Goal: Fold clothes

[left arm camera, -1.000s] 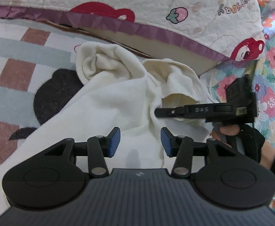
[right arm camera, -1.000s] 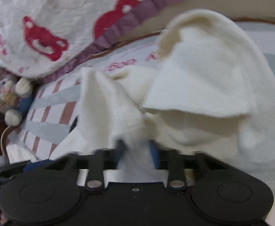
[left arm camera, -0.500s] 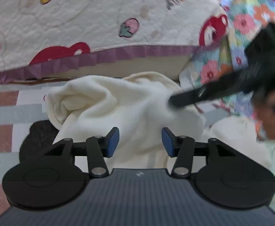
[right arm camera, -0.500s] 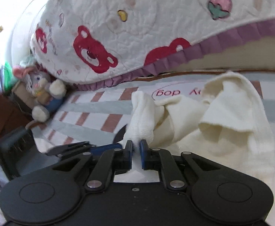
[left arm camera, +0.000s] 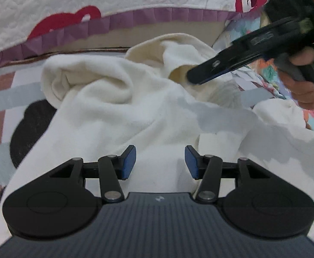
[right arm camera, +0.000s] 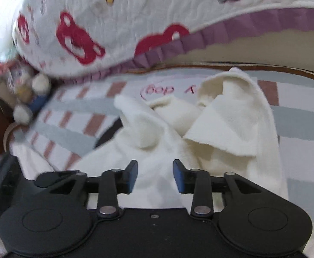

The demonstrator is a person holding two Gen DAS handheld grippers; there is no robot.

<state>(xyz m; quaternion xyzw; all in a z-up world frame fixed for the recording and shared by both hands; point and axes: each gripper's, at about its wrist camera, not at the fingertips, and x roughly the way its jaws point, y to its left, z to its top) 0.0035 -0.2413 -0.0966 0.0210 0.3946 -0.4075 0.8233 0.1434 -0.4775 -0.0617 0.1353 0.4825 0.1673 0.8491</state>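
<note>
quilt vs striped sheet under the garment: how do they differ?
The quilt is white with red bears, strawberries and a purple ruffled edge; the sheet has grey and brown-pink stripes and pink lettering. The quilt is puffy and heaped at the back; the sheet lies flat. The cream garment lies on the sheet, apart from the quilt. Both are bedding with a light ground.

1. The garment (left arm camera: 122,111) is plain cream-white.
2. The rug (right arm camera: 71,126) beneath it has grey and reddish-brown stripes on white, with a black patch (left arm camera: 30,129).
3. The quilt (right arm camera: 135,10) is white with red bears, strawberries and a purple frill.
4. Each tool (left arm camera: 160,161) is black with blue pads (left arm camera: 129,161).
</note>
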